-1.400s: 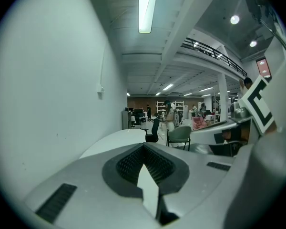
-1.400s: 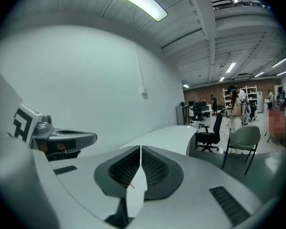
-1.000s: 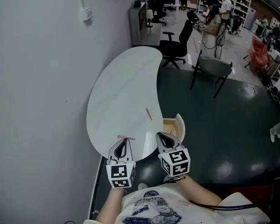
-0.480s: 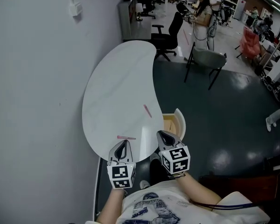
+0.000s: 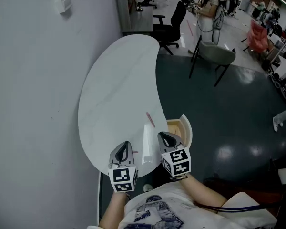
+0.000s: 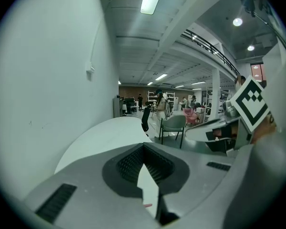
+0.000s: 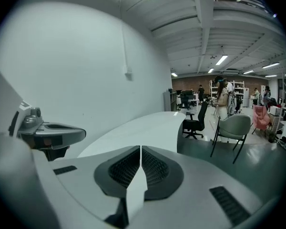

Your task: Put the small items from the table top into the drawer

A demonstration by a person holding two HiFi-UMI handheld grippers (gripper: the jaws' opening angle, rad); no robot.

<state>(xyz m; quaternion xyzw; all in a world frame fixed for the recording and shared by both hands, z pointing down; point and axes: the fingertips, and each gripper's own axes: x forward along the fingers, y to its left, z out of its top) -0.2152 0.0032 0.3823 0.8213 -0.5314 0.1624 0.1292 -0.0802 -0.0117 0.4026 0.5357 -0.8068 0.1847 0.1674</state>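
Note:
Two thin pink sticks lie on the white kidney-shaped table (image 5: 114,89). The far pink stick (image 5: 150,119) lies near the table's right edge. The near pink stick (image 5: 134,151) peeks out beside my left gripper (image 5: 125,145) and shows through its jaw gap (image 6: 147,205). The left gripper hovers over the table's near end, jaws shut and empty. My right gripper (image 5: 163,136) is over the near right edge, also shut and empty. Just right of it the drawer (image 5: 174,128) stands open, with a pale wooden inside and a white curved front.
A bright white streak (image 5: 147,144) lies on the table between the grippers, maybe glare. A grey wall (image 5: 33,104) borders the table's left side. A grey chair (image 5: 213,56) and a black office chair (image 5: 169,25) stand on the dark floor beyond the table.
Both grippers have moved forward and down over the table's near end. The left one now covers most of the near pink stick. A white streak has appeared between them.

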